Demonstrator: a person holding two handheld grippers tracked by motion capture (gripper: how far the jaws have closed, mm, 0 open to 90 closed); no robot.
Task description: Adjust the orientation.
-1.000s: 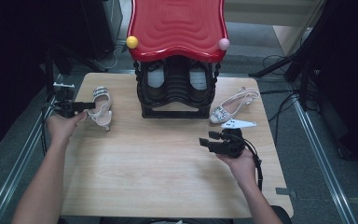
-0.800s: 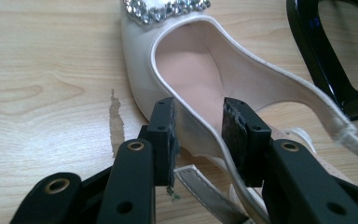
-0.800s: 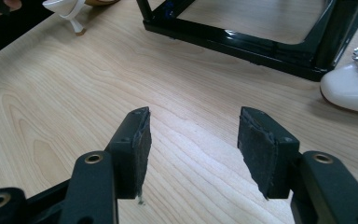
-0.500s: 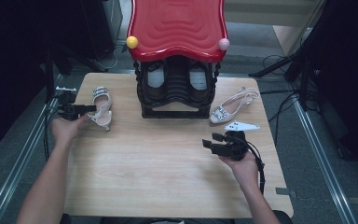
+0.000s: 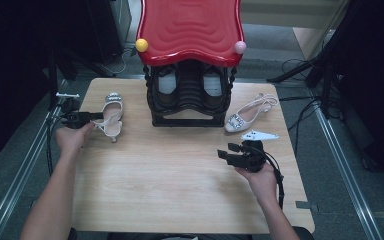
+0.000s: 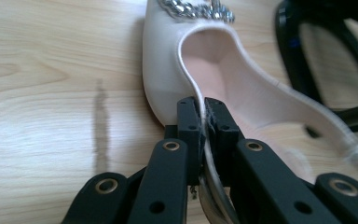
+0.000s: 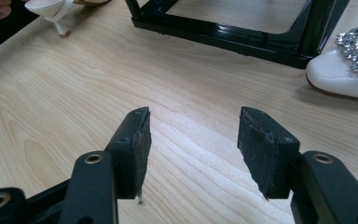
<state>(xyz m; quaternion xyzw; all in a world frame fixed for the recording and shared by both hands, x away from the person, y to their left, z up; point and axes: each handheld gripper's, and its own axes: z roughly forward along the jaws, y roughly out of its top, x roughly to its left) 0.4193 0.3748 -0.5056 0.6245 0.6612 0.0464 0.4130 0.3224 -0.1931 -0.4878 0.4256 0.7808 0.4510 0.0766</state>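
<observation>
A white heeled shoe (image 5: 112, 111) with a jewelled toe lies on the wooden table (image 5: 170, 180) at the left. My left gripper (image 5: 99, 116) is shut on that shoe's side wall (image 6: 168, 70); in the left gripper view the jaws (image 6: 204, 116) have just been closing, and the thin rim is pinched between the pads. The matching shoe (image 5: 250, 114) lies at the right of the black rack (image 5: 190, 107). My right gripper (image 5: 226, 152) hovers over bare wood at the front right, open, with nothing between its jaws (image 7: 193, 135).
The black shoe rack with a red wavy top (image 5: 190, 25) stands at the table's back middle, with dark shoes on it. Its base frame (image 7: 223, 35) and the right shoe's toe (image 7: 340, 70) lie ahead of my right gripper. Cables lie on the floor at the right.
The left gripper's jaws have closed on the left shoe's side wall. The right hand and gripper have stayed where they were.
</observation>
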